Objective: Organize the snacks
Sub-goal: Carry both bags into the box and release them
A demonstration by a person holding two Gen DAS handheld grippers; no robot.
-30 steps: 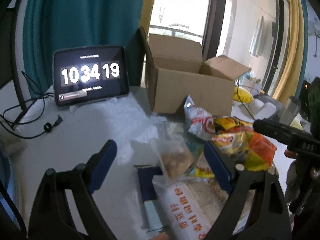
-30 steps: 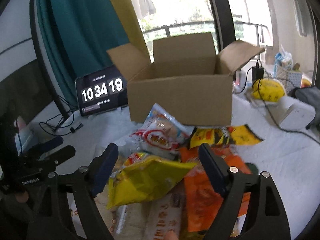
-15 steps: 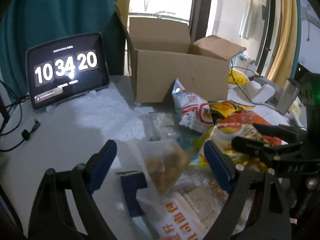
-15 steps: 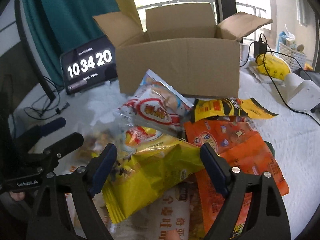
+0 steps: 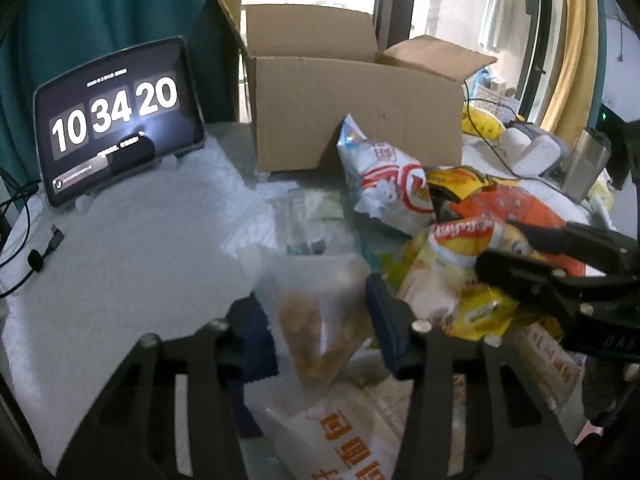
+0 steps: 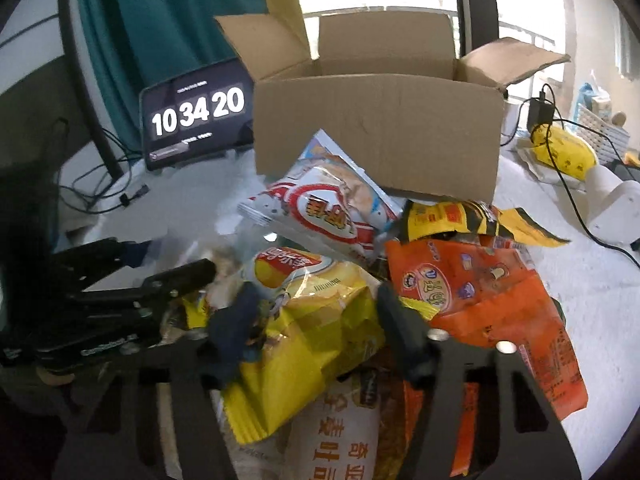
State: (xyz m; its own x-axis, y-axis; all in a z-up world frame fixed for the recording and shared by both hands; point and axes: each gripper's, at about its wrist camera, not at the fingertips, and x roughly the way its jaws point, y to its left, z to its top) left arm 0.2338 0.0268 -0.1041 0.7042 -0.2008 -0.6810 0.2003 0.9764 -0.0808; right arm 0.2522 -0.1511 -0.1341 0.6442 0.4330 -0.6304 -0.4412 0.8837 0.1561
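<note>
In the left wrist view, the left gripper was closing its jaws around a clear bag of brown snacks, its pads seemingly not yet pressing, while the tablet clock ahead to the left read 10 34 20 and only this view showed a steel flask far right. In the right wrist view, the right gripper was closing on a yellow chip bag, grip uncertain; beyond it lay a red-and-white packet, an orange packet and the open cardboard box, whose inside showed only here.
</note>
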